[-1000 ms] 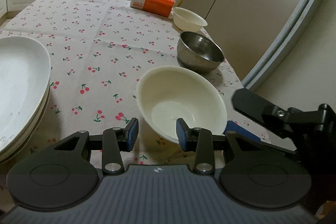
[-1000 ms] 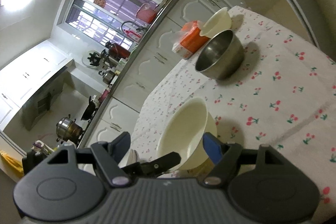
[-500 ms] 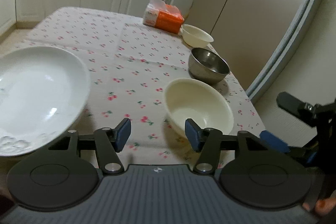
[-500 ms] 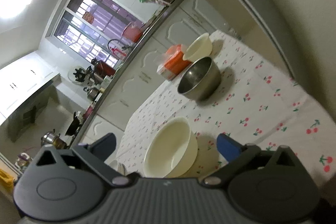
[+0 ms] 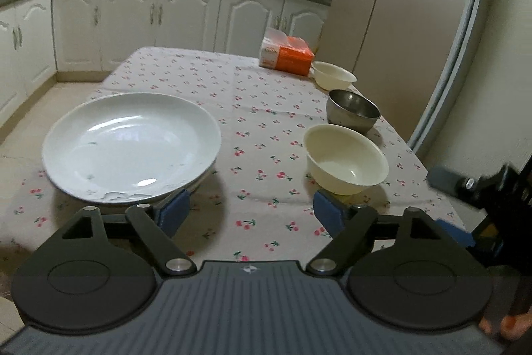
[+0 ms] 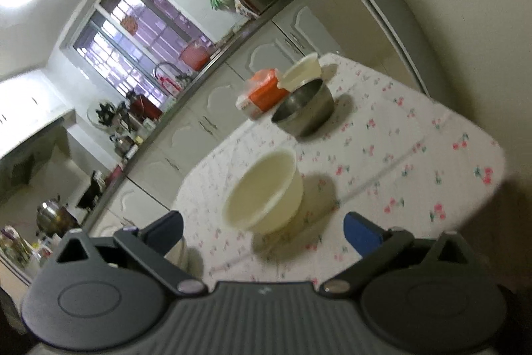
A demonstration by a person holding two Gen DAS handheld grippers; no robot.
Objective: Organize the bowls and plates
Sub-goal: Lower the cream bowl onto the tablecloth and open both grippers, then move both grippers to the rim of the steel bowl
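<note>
A large cream bowl stands upright on the cherry-print tablecloth, near the table's right edge. Behind it are a steel bowl and a small cream bowl. Stacked white plates lie at the near left. My left gripper hovers short of the plates and the bowl; its jaws are opening, with nothing between them. My right gripper is open just short of the cream bowl and apart from it; it also shows as my right gripper at that view's right edge.
An orange tissue box sits at the table's far side. A tall fridge stands close on the right, past the table edge. White cabinets line the back wall under a cluttered counter. A person's fingertips show at the bottom right.
Both grippers have drawn back from the large cream bowl and their jaws have widened. The bowl stays on the table. The left view now takes in the whole plate stack.
</note>
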